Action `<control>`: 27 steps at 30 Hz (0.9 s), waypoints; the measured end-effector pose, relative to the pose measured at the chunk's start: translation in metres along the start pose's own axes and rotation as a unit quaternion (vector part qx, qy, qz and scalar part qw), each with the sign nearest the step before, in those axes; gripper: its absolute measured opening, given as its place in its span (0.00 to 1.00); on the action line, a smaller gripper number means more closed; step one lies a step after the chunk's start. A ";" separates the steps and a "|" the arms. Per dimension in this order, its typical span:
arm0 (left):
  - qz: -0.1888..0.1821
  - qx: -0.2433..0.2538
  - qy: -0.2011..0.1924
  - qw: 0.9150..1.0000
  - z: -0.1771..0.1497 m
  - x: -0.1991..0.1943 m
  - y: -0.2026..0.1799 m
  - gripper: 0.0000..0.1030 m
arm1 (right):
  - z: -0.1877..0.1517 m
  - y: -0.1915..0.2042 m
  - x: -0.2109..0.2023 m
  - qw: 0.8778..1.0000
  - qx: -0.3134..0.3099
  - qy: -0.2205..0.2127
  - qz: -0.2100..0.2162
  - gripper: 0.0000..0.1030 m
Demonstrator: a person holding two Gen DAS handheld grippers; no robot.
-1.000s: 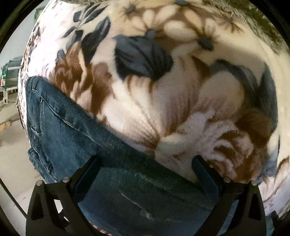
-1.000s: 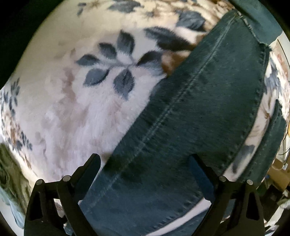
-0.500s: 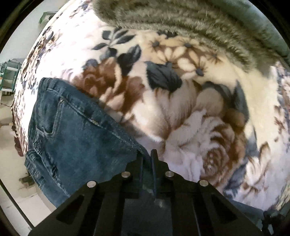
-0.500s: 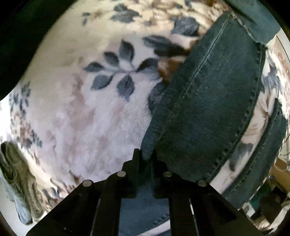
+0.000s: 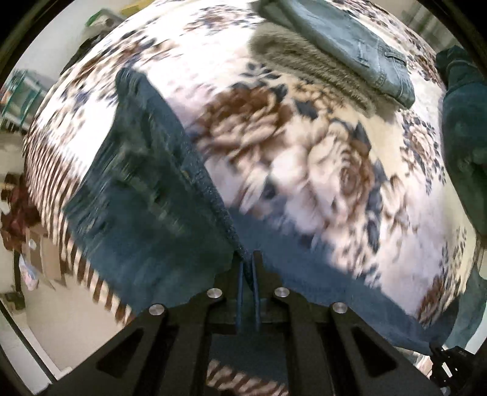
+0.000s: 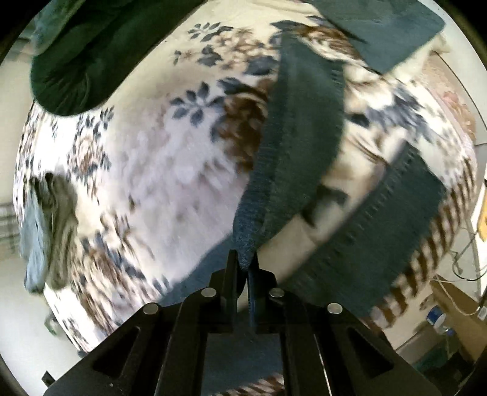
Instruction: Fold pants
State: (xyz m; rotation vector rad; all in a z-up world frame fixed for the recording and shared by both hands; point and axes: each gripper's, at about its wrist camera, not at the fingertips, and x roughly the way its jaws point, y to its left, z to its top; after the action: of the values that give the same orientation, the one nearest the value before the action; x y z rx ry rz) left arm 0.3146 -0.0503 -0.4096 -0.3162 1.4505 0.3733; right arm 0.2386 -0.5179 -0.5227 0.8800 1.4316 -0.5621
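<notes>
Dark blue jeans lie on a floral fleece blanket. My left gripper is shut on the outer seam edge of the jeans near the waist end and holds it lifted above the blanket. In the right wrist view, my right gripper is shut on the seam edge of one jeans leg, also lifted. The other leg hangs lower to the right. Both views are motion-blurred.
A folded light-blue pair of jeans lies on a grey furry throw at the far side. A dark green garment lies at the blanket's far left. A dark folded cloth sits top right. The blanket's striped edge drops to the floor.
Both grippers went from open over the jeans to shut on the seam edges, then rose, lifting the denim off the blanket; more of the bed shows now.
</notes>
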 end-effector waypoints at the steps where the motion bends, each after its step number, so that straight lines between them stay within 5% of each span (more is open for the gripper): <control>1: 0.000 -0.005 0.002 1.000 -0.008 0.000 0.005 0.03 | -0.010 -0.016 -0.007 1.000 -0.003 0.003 -0.002 0.05; 9: 0.020 -0.033 0.012 0.999 -0.083 0.036 0.047 0.03 | -0.066 -0.083 0.027 0.999 -0.023 0.027 -0.020 0.05; 20: 0.038 -0.028 0.019 0.999 -0.103 0.089 0.050 0.08 | -0.086 -0.100 0.083 0.996 -0.051 0.044 -0.052 0.06; 23: 0.037 -0.026 0.012 0.999 -0.104 0.079 0.047 0.11 | -0.086 -0.096 0.080 0.995 -0.067 0.052 -0.047 0.18; 25: 0.045 -0.017 0.011 0.999 -0.104 0.071 0.044 0.18 | -0.084 -0.097 0.068 0.994 -0.086 0.048 -0.037 0.46; 27: 0.059 -0.006 -0.001 0.998 -0.103 0.059 0.040 0.33 | -0.083 -0.096 0.051 0.993 -0.106 0.033 -0.034 0.61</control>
State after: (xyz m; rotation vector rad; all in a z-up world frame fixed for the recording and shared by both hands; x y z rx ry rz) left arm 0.2095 -0.0556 -0.4775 -0.2395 1.4686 0.4772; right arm 0.1173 -0.4994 -0.5833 0.6885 1.5538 -0.4258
